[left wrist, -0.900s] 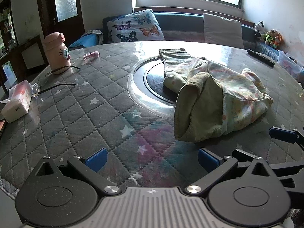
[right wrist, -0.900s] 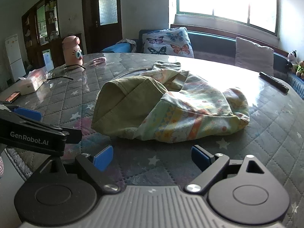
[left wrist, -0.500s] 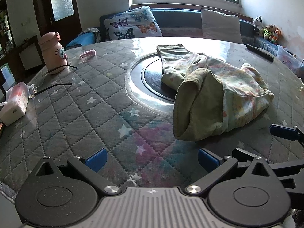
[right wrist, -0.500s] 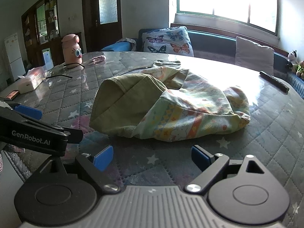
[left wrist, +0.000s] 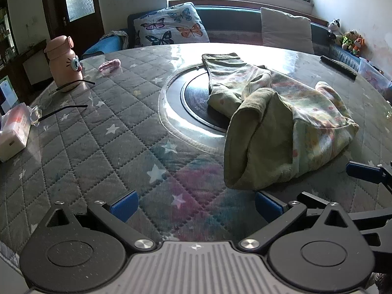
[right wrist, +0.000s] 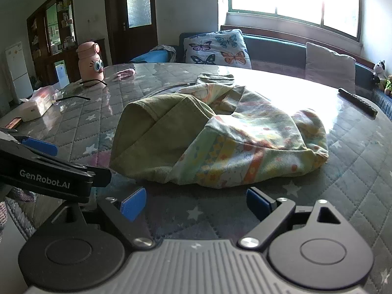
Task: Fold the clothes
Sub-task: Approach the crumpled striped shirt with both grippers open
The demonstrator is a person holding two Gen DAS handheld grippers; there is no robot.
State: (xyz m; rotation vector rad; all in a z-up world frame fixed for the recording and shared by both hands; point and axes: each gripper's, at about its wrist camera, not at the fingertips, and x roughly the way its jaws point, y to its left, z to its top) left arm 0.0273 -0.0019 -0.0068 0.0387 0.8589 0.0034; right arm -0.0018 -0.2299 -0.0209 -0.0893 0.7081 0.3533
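One garment here: a floral sweatshirt [right wrist: 245, 144] with an olive lining, lying crumpled just ahead of the right gripper [right wrist: 196, 202] and ahead-right of the left gripper [left wrist: 196, 207]. Both grippers wide apart, empty. It looks soft, light and floppy, so I'd pinch the olive hem [left wrist: 235, 183].

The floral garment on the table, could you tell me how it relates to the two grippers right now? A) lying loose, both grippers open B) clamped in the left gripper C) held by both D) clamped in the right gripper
A: the garment lies crumpled on the table, beyond the open left gripper and open right gripper.
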